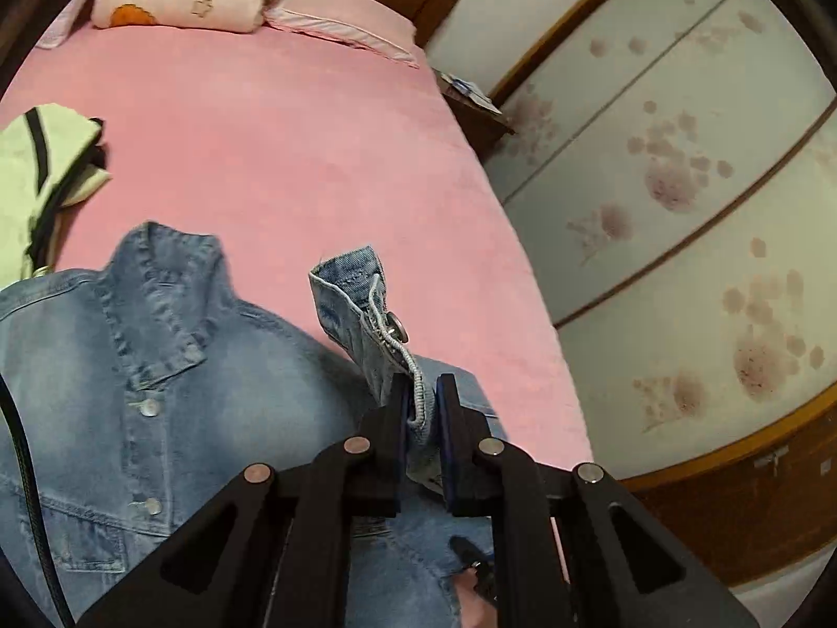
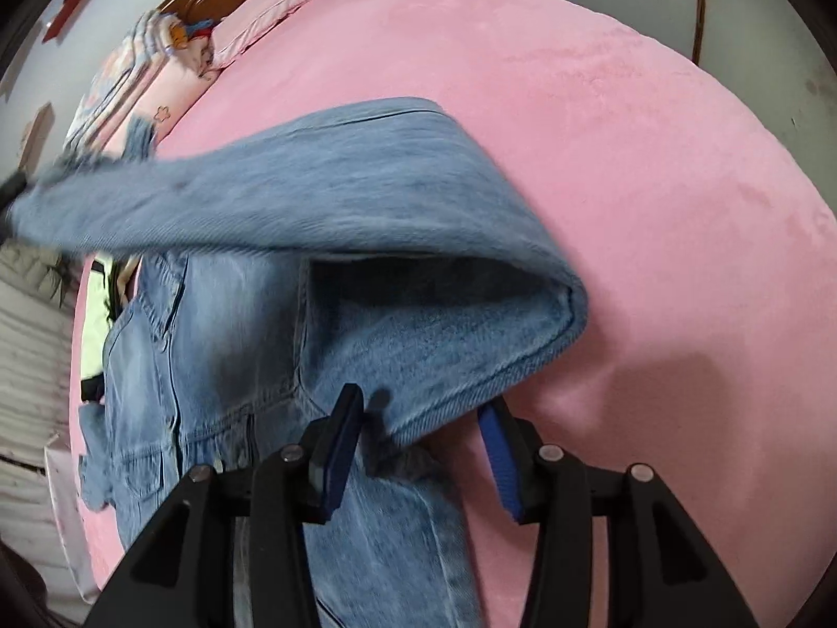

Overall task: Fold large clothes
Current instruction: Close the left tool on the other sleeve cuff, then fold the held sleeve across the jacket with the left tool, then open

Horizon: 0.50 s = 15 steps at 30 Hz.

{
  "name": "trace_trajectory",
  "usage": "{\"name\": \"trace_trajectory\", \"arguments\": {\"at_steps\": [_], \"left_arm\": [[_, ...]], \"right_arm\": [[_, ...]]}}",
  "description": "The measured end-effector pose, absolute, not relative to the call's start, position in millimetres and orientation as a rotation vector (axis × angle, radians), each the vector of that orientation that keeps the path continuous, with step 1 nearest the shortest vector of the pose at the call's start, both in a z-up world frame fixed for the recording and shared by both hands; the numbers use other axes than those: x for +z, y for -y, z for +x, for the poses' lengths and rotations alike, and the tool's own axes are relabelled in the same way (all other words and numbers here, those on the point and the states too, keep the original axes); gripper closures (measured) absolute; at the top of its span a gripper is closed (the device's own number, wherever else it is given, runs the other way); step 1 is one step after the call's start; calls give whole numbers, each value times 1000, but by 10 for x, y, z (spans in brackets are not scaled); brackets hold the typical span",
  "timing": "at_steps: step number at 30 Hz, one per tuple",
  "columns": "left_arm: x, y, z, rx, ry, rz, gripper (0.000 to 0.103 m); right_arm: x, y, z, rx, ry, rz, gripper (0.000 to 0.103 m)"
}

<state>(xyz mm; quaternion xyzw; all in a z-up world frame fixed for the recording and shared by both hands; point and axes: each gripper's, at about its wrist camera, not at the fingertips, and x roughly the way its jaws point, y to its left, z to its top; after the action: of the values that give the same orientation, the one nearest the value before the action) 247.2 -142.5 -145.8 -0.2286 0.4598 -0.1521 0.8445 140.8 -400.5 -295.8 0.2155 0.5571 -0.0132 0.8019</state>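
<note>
L tool (image 1: pixel 422 392) clamps jacket cuff (image 1: pixel 361 309) | R tool (image 2: pixel 418 418) half-open astride sleeve fold (image 2: pixel 471 366) | pink bed (image 1: pixel 314 157) beyond bare

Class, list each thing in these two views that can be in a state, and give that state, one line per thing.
Left tool: shut on the sleeve cuff.
Sleeve cuff: lifted off the bed, button undone.
Denim jacket: lying on the pink bed, front buttoned.
Right tool: open, sleeve fold between its pads.
Sleeve: raised, stretched across the jacket.
</note>
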Motion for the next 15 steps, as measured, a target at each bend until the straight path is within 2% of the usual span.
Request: {"name": "trace_trajectory", "arguments": {"at_steps": [4, 5, 6, 7, 11, 15], "left_arm": [[-1433, 1121, 2412, -241, -930, -455, 95], [-1430, 1015, 2399, -213, -917, -446, 95], [-1431, 909, 2388, -184, -905, -439, 95], [-1427, 812, 2374, -158, -893, -433, 95], [-1478, 355, 2294, -28, -854, -408, 97], [-1865, -81, 2216, 106, -889, -403, 97]], "right_arm": [[-2864, 3859, 1509, -53, -1150, 333, 58], [-2834, 3799, 1535, -56, -1140, 277, 69], [-2807, 3721, 1558, -49, -1126, 214, 94], [-2796, 3640, 1584, -33, -1123, 158, 99], [-2742, 3343, 1608, -41, -1072, -23, 99], [-2796, 3008, 1582, -46, -1041, -209, 99]]}}
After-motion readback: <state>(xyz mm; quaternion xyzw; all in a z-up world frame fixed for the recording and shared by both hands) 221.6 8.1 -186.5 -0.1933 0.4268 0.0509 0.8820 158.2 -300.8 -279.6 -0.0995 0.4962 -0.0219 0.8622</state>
